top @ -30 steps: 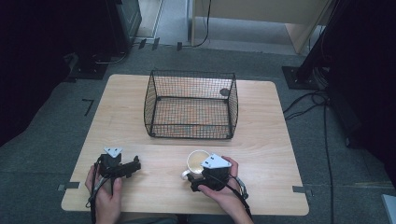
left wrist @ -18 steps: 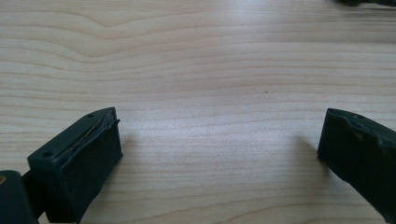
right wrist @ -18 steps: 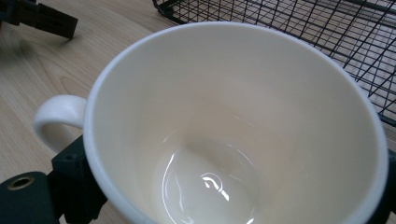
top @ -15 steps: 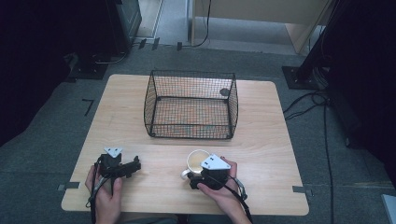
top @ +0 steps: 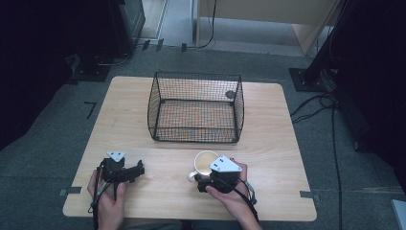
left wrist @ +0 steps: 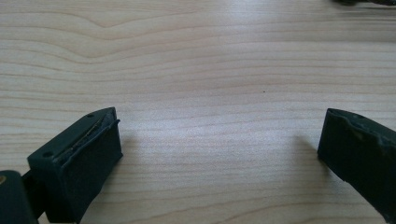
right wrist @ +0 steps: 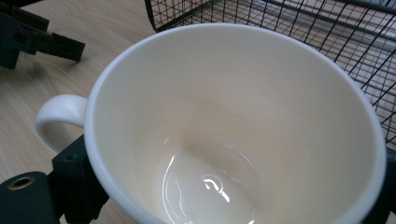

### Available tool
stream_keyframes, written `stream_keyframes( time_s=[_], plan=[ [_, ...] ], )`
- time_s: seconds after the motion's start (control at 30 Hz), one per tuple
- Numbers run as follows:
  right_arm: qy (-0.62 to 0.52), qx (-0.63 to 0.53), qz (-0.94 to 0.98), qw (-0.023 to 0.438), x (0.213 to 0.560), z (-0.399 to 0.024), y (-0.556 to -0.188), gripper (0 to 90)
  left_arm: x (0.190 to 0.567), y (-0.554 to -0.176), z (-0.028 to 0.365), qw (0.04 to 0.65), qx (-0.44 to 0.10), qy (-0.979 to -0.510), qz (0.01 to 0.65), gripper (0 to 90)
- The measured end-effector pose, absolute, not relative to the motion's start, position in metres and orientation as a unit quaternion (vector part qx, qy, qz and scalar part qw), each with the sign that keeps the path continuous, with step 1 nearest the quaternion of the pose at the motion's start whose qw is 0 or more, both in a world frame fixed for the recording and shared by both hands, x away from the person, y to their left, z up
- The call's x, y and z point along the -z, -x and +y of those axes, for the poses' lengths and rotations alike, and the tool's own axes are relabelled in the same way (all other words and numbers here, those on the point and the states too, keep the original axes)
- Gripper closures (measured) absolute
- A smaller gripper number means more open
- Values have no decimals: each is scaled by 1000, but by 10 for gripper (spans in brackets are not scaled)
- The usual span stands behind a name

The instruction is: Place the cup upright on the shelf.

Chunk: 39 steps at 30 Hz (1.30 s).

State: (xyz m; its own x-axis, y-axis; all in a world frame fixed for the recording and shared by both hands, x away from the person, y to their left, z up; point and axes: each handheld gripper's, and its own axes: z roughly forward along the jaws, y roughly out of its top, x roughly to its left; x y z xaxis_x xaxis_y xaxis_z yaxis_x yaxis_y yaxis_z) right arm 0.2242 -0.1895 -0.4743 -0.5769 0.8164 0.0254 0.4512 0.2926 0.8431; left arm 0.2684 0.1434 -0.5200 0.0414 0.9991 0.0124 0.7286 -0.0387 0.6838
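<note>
Right gripper clamps white mug, near table edge, at 6 o'clock of wire basket. Barely moved since a second ago: grasp settled, lift pending. Left gripper wide, empty.

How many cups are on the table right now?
1. A single white cup stands at the near edge of the table, in front of the wire basket, between the jaws of the right gripper. The basket looks empty through its mesh.
</note>
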Motion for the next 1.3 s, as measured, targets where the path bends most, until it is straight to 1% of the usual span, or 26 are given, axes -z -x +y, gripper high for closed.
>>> stream_keyframes(
  time_s=[0.37, 0.9, 1.3],
  plan=[
    [-404, -446, 766, 224, 444, -196, -229, 80, 520, -268, 143, 262, -258, -673, 642, 0],
    [-407, -454, 753, 247, 415, -199, -241, 80, 520, -268, 143, 263, -258, -672, 642, 0],
    [-409, -463, 744, 255, 399, -199, -251, 80, 520, -268, 143, 263, -258, -671, 643, 0]
  ],
)
